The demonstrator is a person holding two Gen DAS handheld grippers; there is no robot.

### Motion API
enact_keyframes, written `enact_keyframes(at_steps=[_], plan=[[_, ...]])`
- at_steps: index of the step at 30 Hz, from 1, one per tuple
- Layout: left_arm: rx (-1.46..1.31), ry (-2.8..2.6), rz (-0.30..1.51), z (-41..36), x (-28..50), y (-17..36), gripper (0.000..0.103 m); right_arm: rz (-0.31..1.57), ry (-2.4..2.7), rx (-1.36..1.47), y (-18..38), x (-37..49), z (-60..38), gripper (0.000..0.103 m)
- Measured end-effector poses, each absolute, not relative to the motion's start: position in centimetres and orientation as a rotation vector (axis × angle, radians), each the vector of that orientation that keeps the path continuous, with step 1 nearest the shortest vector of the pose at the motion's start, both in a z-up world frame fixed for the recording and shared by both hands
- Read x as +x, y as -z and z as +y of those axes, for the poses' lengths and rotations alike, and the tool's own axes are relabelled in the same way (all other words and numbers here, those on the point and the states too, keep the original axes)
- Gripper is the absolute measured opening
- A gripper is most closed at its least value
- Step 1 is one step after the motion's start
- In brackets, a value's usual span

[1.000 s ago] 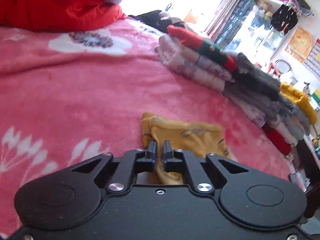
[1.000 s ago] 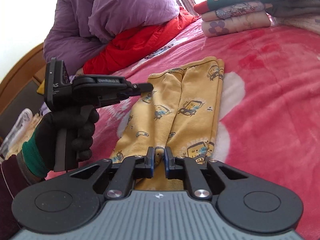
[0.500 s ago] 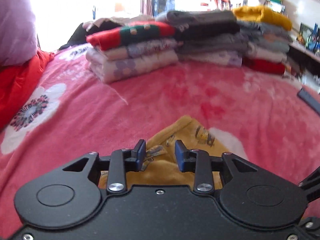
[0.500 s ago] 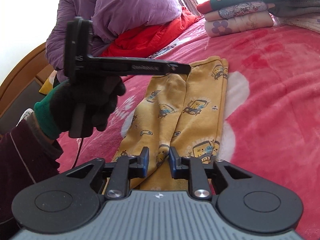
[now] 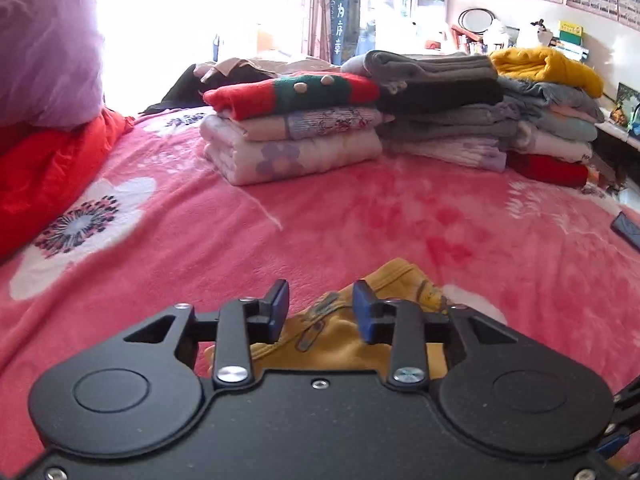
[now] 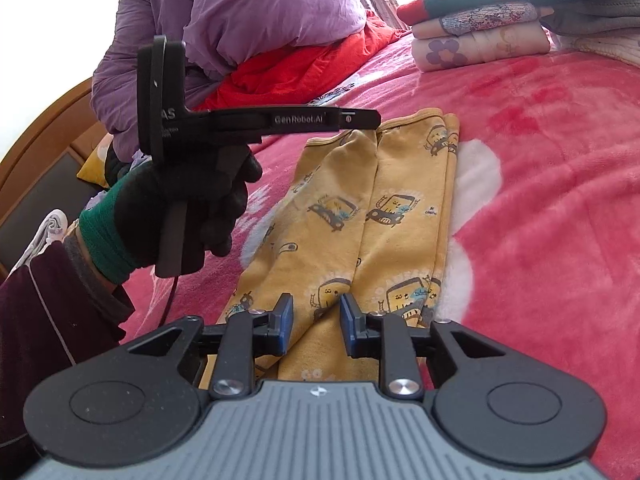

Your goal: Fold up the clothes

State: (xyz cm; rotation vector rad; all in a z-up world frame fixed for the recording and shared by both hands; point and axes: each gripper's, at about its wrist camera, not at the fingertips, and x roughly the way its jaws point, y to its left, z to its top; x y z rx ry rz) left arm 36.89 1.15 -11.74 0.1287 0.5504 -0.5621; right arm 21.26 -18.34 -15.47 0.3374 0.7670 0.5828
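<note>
Both the left gripper (image 5: pixel 320 310) and right gripper (image 6: pixel 316 322) are hovering with jaws apart over yellow printed pants (image 6: pixel 384 216) lying on a pink blanket (image 6: pixel 540 184).

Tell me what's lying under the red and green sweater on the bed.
The red and green sweater tops a folded stack: beneath it a floral-print garment, then a pale one with a purple flower, resting on the pink blanket. Anything tucked inside the folds is hidden.
</note>
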Motion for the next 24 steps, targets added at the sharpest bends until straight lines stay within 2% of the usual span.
enact_keyframes(at_steps=[7, 12, 17, 21, 24], plan=[[0.002, 0.472, 0.529, 6.8, 35.4, 9.3, 0.034, 0.653, -0.516, 0.185, 13.5, 19.4, -17.7, 0.029], [0.019, 0.562, 0.556, 5.6, 34.5, 9.8, 0.034, 0.517, -0.570, 0.052, 12.7, 18.9, -15.0, 0.029], [0.126, 0.590, 0.658, 0.8, 36.1, 13.3, 0.034, 0.657, -0.587, -0.026, 15.0, 20.3, -13.2, 0.033], [0.095, 0.584, 0.619, 1.4, 35.9, 11.4, 0.033, 0.581, -0.605, -0.084, 13.5, 19.0, -12.9, 0.036], [0.078, 0.551, 0.601, 2.6, 34.9, 10.1, 0.033, 0.624, -0.615, -0.082, 13.8, 19.2, -12.7, 0.037]])
